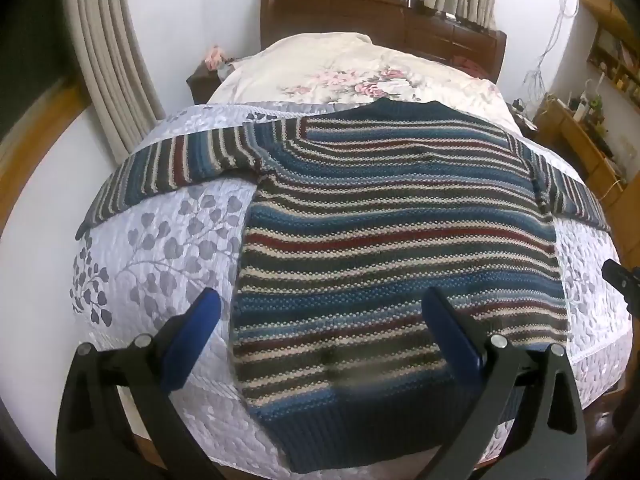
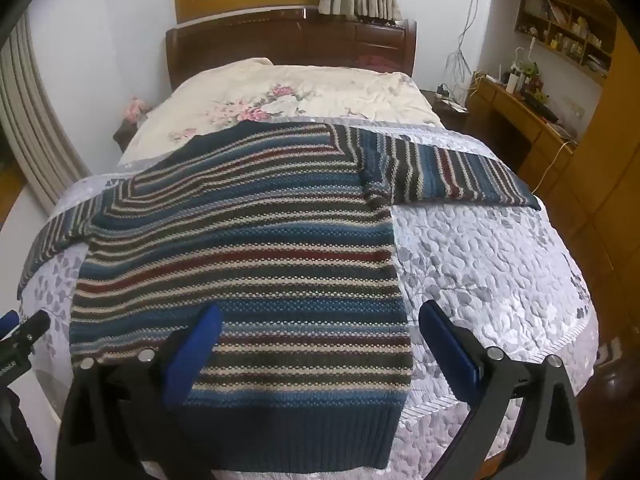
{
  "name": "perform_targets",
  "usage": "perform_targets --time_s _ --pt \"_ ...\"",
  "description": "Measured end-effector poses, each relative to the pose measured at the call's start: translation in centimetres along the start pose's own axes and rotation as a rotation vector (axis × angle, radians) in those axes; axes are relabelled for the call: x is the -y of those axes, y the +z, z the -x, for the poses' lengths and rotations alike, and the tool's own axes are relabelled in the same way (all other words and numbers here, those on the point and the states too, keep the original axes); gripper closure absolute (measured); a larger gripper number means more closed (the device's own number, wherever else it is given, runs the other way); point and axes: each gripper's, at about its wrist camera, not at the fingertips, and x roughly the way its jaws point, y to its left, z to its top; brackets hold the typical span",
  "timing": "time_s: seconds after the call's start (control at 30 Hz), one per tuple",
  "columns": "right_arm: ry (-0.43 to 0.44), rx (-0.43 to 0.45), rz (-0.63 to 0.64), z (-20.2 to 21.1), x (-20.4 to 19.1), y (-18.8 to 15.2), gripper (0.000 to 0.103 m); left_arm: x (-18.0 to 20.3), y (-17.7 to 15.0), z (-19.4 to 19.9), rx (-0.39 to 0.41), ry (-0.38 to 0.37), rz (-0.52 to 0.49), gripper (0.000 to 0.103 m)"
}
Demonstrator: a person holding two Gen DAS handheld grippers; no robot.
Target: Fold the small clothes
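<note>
A striped knit sweater [image 1: 392,216] in blue, dark red, cream and grey lies flat on the bed with both sleeves spread out sideways; in the right wrist view the sweater [image 2: 248,248] fills the middle. My left gripper [image 1: 320,304] hovers open above the sweater's lower left part, near its dark blue hem [image 1: 360,432]. My right gripper [image 2: 320,316] hovers open above the lower right corner of the sweater, its right finger over the quilt. Nothing is between either pair of blue pads. The right gripper's tip [image 1: 620,280] shows at the right edge of the left view.
The sweater rests on a pale lilac quilt with a leaf pattern [image 2: 480,264] at the foot of the bed. Beyond it lies a cream floral duvet [image 2: 304,92] and a dark wooden headboard [image 2: 288,36]. A wooden desk with shelves [image 2: 532,116] stands at the right, curtains [image 1: 108,64] at the left.
</note>
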Motion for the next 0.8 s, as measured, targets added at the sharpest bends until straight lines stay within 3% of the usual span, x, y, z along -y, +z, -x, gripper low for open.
perform_targets --time_s 0.8 --pt "0.022 -0.017 -0.004 -1.3 0.3 0.6 0.004 0.2 0.1 -0.7 -0.016 0.004 0.034 0.003"
